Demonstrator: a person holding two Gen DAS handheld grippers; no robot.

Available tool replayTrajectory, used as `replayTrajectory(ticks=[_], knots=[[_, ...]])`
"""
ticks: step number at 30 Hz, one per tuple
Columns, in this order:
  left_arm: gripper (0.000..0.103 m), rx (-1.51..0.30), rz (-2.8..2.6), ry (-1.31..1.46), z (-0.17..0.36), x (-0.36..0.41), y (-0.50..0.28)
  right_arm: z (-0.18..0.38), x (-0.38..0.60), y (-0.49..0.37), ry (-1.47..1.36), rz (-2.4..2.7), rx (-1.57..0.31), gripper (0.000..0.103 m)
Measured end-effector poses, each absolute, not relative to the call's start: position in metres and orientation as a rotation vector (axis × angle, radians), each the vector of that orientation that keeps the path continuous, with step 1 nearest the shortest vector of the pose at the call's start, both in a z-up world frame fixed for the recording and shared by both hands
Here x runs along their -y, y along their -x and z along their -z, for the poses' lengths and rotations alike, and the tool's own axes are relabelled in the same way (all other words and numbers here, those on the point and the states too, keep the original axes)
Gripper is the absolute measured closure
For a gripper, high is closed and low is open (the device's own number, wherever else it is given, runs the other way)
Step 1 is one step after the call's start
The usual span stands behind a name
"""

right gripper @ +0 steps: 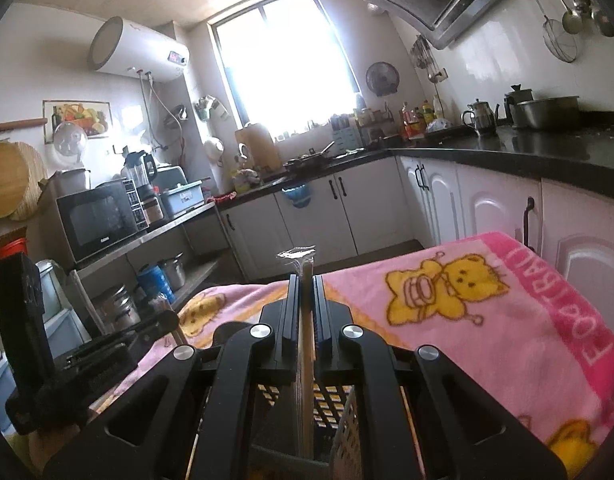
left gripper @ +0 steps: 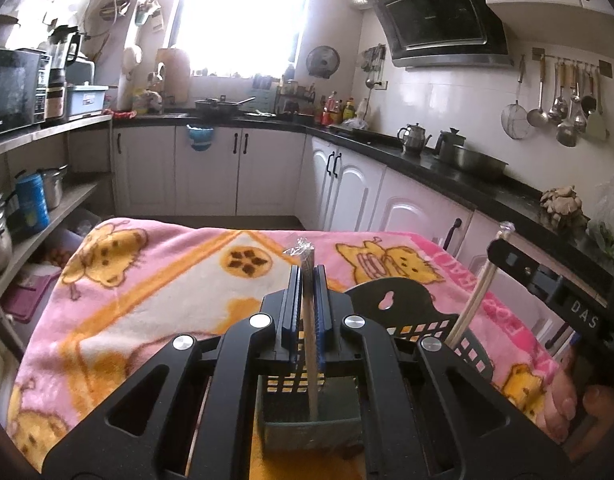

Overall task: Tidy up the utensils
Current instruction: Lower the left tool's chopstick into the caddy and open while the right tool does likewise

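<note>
While the left wrist view looks over a table covered with a pink blanket, the left gripper sits in the lower middle of the frame, and it is clenched on a wrapped pair of chopsticks. These chopsticks stand almost upright between the two fingers, the crinkled clear wrapper sticks out above the fingertips, and the lower end goes down into a black perforated utensil holder directly under the gripper. At the right edge of this frame the right gripper appears from the side, and a second pair of chopsticks leans there, with its lower end in the same holder; a bare hand is partly visible at the lower right. In the right wrist view, the right gripper fills the lower middle, and it is also closed on a wrapped pair of chopsticks, which stands upright with the wrapper tip above the fingers and the bottom inside the utensil holder below. At the left edge of this frame the left gripper is seen from the side, and the pink blanket spreads over the right half.
</note>
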State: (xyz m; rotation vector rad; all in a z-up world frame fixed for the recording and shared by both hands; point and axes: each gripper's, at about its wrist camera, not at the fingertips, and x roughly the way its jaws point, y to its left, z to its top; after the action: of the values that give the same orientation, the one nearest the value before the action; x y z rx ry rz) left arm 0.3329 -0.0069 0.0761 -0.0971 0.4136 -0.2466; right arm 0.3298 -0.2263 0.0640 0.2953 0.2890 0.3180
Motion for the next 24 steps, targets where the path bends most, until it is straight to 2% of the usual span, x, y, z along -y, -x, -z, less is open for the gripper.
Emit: replayTrajectory(ticks=[1, 3, 5, 13, 15, 24], knots=[[0.101, -0.42, 0.243, 0.099, -0.076, 0.005, -0.332, -0.063, 0.226, -0.328, -0.293, -0.314, -0.294, 0.094], [0.09, -0.428, 0.232, 0.108, -0.076, 0.0, -0.331, -0.062, 0.227, -0.326, -0.295, -0.311, -0.304, 0.094], [0.085, -0.434, 0.224, 0.118, -0.075, -0.004, -0.328, -0.062, 0.23, -0.324, -0.297, -0.304, -0.314, 0.094], [0.076, -0.462, 0.195, 0.151, -0.073, -0.019, -0.315, -0.06, 0.243, -0.315, -0.325, -0.279, -0.351, 0.081], [0.071, -0.468, 0.194, 0.154, -0.073, -0.02, -0.31, -0.06, 0.244, -0.311, -0.326, -0.278, -0.354, 0.076], [0.057, -0.504, 0.186, 0.171, -0.067, -0.027, -0.285, -0.057, 0.241, -0.29, -0.291, -0.289, -0.4, 0.065]])
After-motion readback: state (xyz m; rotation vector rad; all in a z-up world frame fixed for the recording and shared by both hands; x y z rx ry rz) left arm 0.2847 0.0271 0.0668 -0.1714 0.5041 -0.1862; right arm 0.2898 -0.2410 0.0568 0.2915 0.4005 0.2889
